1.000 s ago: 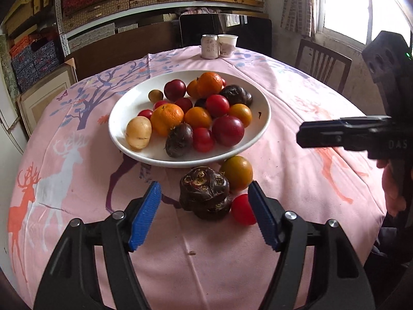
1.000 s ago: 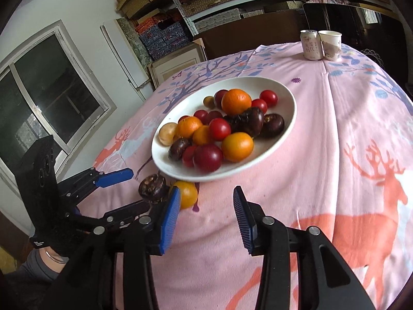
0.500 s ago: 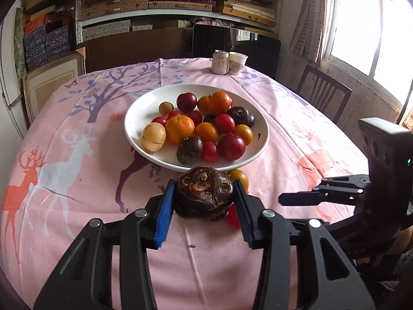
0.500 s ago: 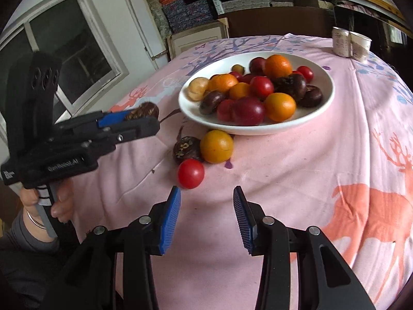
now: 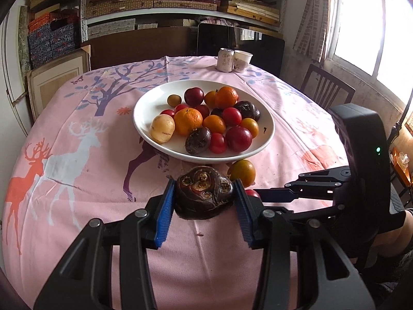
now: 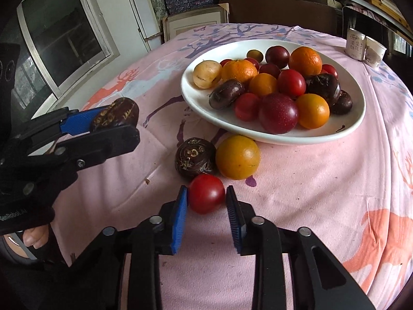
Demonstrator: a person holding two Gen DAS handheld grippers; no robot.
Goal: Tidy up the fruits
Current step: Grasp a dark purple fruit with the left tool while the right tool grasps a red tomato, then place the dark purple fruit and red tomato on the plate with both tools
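My left gripper (image 5: 202, 201) is shut on a dark brown wrinkled fruit (image 5: 204, 196) and holds it above the pink tablecloth, near the white plate (image 5: 147, 108) of mixed fruit. The right wrist view shows the same held fruit (image 6: 114, 115) lifted at the left. My right gripper (image 6: 206, 202) is open, its blue pads on either side of a red tomato (image 6: 206, 193) lying on the cloth. A second dark fruit (image 6: 195, 159) and an orange-yellow fruit (image 6: 237, 157) lie just beyond the tomato, before the plate (image 6: 346, 126).
A can (image 5: 225, 60) and a paper cup (image 5: 242, 60) stand at the table's far edge. A wooden chair (image 5: 326, 90) stands at the right. Shelves of boxes fill the back wall. The right gripper's body (image 5: 361, 165) shows at the right in the left wrist view.
My left gripper closed on the dark fruit and lifted it off the cloth. My right gripper came forward and down until its pads flank the red tomato.
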